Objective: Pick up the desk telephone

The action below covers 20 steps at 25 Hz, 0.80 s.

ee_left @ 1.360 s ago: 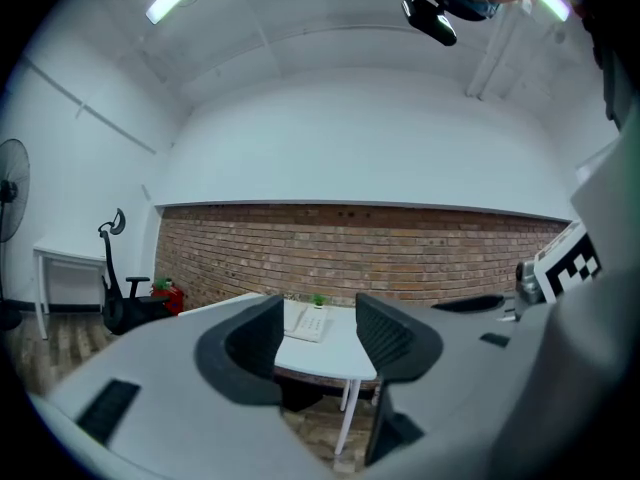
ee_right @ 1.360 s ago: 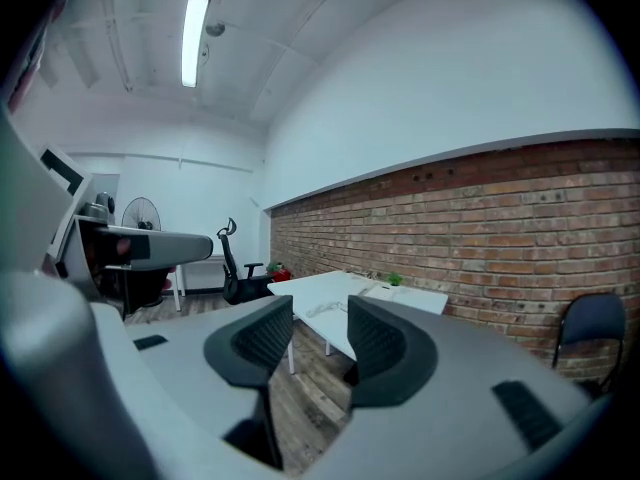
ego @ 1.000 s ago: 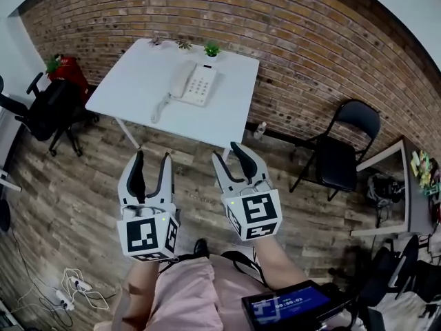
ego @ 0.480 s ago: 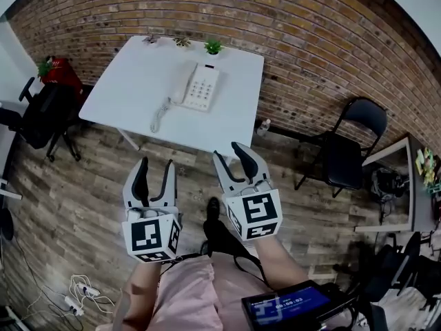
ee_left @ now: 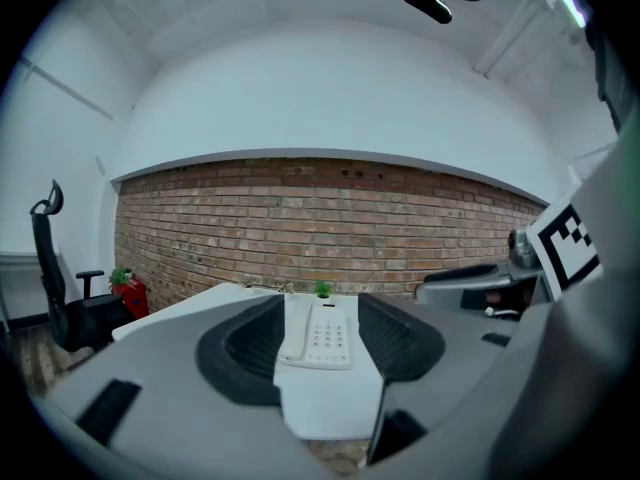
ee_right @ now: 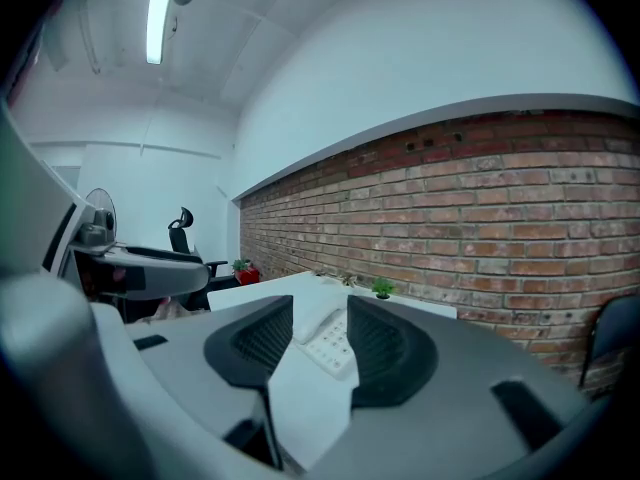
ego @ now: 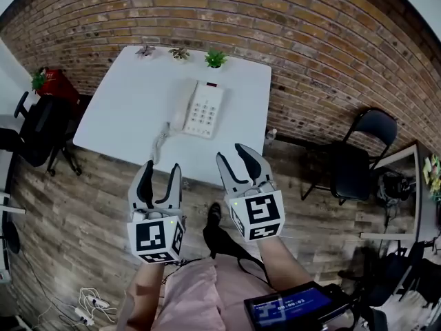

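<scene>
The approach is judged in hand: the desk telephone (ego: 200,109) lies on the table (ego: 124,116), well ahead of the left claw (ego: 161,169) and right claw (ego: 233,156), both released and empty. A closer reach is called for.

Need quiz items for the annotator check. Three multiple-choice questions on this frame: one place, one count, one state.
1. Where is the telephone?
A. on the white table
B. on the folding chair
C. on the floor

2. How many small plants stand along the table's far edge?
A. one
B. three
C. five

3. The left gripper is:
A. shut on the handset
B. open and empty
C. shut on a plant

Answers:
1. A: the head view shows it lying on the tabletop.
2. B: three plants line that edge.
3. B: its own view shows the jaws apart, with only the distant table between them.
</scene>
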Tool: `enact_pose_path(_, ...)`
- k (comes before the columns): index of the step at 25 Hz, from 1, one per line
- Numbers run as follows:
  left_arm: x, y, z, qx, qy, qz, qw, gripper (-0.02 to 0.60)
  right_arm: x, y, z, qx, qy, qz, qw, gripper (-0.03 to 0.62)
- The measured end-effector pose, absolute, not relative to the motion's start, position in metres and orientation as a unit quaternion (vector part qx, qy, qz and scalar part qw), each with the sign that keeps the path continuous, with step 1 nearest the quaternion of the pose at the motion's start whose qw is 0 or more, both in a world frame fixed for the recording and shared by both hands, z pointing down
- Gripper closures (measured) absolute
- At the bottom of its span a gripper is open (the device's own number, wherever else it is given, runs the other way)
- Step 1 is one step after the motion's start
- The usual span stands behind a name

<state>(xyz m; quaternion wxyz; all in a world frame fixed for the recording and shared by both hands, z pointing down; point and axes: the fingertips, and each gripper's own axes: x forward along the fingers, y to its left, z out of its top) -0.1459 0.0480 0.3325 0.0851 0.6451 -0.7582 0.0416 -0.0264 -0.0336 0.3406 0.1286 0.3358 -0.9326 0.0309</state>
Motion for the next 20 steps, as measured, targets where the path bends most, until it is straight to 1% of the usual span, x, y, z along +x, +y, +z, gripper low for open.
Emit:
enact_pose_path(9,-0.173,-0.046,0.344,0.656,-0.746,0.056,0.102,0.342,-0.054,-0.124,0.356,0.341,-0.928,0.050,0.138,0.419)
enact_pose_path(20,-0.192,-0.114,0.295,0.671,-0.737,0.055,0.058,0.334,-0.073,-0.189,0.308,0.353,-0.930,0.033,0.096,0.419)
